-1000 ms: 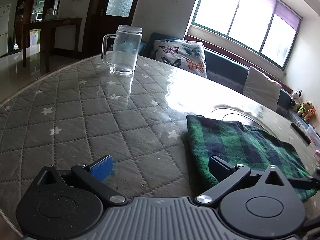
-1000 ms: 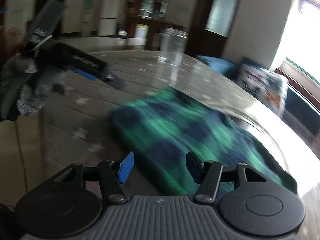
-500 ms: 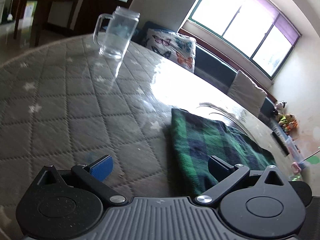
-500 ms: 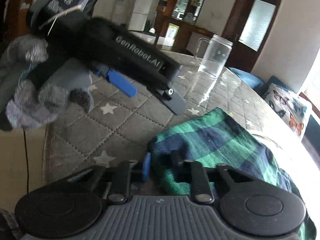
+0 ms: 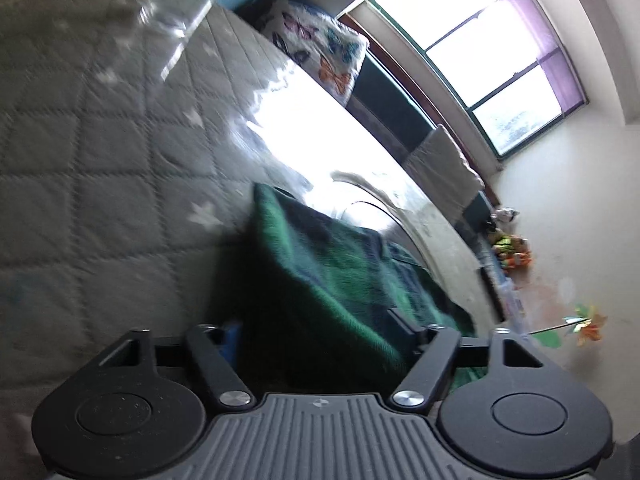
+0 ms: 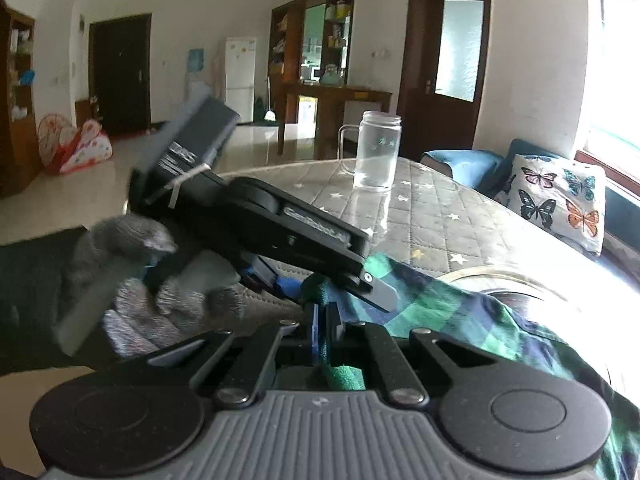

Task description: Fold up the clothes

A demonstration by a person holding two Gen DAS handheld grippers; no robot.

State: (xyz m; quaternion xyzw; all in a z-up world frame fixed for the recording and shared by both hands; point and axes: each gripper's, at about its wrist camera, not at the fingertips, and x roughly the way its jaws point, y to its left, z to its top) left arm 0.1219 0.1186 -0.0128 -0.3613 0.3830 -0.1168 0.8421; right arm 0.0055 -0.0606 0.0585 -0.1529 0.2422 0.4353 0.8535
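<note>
The green-and-navy plaid cloth (image 6: pixel 460 312) lies on the quilted grey star-print bench (image 6: pixel 432 216), on the side nearer the cameras than the glass mug (image 6: pixel 376 152). The mug stands upright further back on the bench, well apart from the cloth.

The right tool (image 6: pixel 322 334) is clenched on the cloth: its two fingers are drawn close together with a fold of green fabric pinched between them, and more of the cloth bunches up just behind the fingers and trails off to the right of them.

The left tool (image 5: pixel 316 328) is released, its jaws spread wide. In the left wrist view the cloth's raised edge stands between the two fingers; the blue pad (image 5: pixel 231 340) sits on the mug side of the cloth and the dark right-hand finger (image 5: pixel 404 324) rests against or just over the fabric on the far side. This view is tilted and motion-blurred, so whether the pads touch the cloth cannot be told. In the right wrist view the same left tool (image 6: pixel 340 280) reaches down over the near corner of the cloth, held by a hand in a grey knit glove (image 6: pixel 160 280), its tip just beside the right tool's fingers.

A butterfly-print cushion (image 6: pixel 560 196) lies on a seat beyond the bench, to the right of the mug.
</note>
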